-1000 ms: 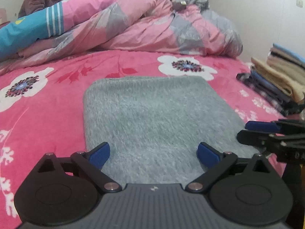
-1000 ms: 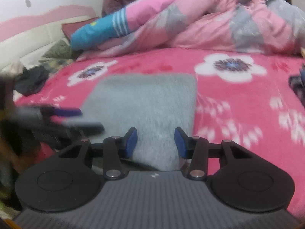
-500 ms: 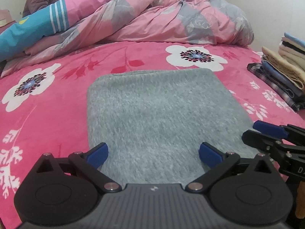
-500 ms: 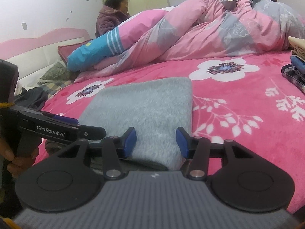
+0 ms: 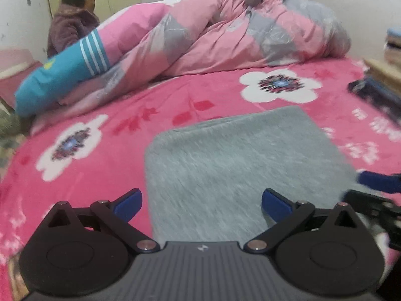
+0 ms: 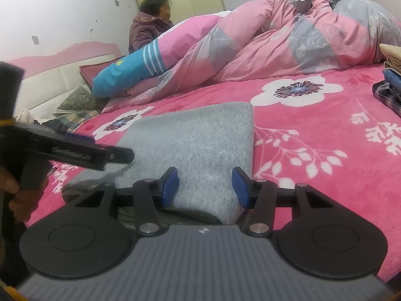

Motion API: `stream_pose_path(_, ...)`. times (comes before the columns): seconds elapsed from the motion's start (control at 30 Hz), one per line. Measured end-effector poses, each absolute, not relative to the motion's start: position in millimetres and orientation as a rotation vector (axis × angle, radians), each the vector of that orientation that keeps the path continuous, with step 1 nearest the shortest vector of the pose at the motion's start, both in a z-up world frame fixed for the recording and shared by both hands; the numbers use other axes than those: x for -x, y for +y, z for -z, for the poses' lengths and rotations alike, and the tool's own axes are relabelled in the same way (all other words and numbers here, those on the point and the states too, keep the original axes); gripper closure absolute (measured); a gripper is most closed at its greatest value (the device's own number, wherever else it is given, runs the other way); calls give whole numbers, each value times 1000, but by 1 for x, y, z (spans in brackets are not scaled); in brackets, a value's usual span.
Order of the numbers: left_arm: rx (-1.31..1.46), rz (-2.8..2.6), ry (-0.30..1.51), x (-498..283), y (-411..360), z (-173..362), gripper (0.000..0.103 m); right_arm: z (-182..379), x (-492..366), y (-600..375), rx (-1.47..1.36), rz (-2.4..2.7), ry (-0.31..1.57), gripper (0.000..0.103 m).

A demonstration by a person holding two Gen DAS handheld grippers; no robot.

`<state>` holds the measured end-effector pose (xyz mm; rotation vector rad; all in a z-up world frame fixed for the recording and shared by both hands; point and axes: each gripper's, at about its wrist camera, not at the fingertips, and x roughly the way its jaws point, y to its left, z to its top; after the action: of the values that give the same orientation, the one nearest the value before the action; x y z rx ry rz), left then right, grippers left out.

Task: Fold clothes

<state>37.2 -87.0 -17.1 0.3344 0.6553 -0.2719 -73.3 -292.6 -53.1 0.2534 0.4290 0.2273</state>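
A grey fleece garment point(image 5: 240, 165) lies folded into a flat rectangle on the pink flowered bed sheet point(image 5: 105, 150). My left gripper point(image 5: 201, 203) hangs open and wide above the garment's near left corner, with nothing held. In the right wrist view the same garment point(image 6: 200, 138) runs away from me. My right gripper point(image 6: 205, 188) is open over its near right corner, and grey cloth shows between the blue pads without being pinched. The left gripper point(image 6: 75, 150) appears blurred at the left of that view, held by a hand point(image 6: 15, 190). The right gripper's fingers point(image 5: 376, 183) show at the right edge of the left wrist view.
A bunched pink and grey quilt point(image 6: 288, 42) and a blue striped pillow point(image 6: 130, 70) fill the far side of the bed. A person in a purple jacket point(image 6: 147, 30) sits behind them. Folded clothes are stacked point(image 6: 388, 82) at the right edge. A pink headboard point(image 6: 62, 62) stands on the left.
The left wrist view has lifted and swung left, so the garment now sits right of centre and looks blurred. The right gripper has barely moved; the left gripper rose in its view.
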Motion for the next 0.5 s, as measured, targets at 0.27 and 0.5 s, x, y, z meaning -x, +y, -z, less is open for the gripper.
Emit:
stream_pose_path(0.27,-341,250,717,-57,-97,29,0,26,61,-285,-160,-213,500,54)
stream_pose_path(0.5,-321,247,738,-59,-95,32,0,11,38,-284,-104,-199,461,54)
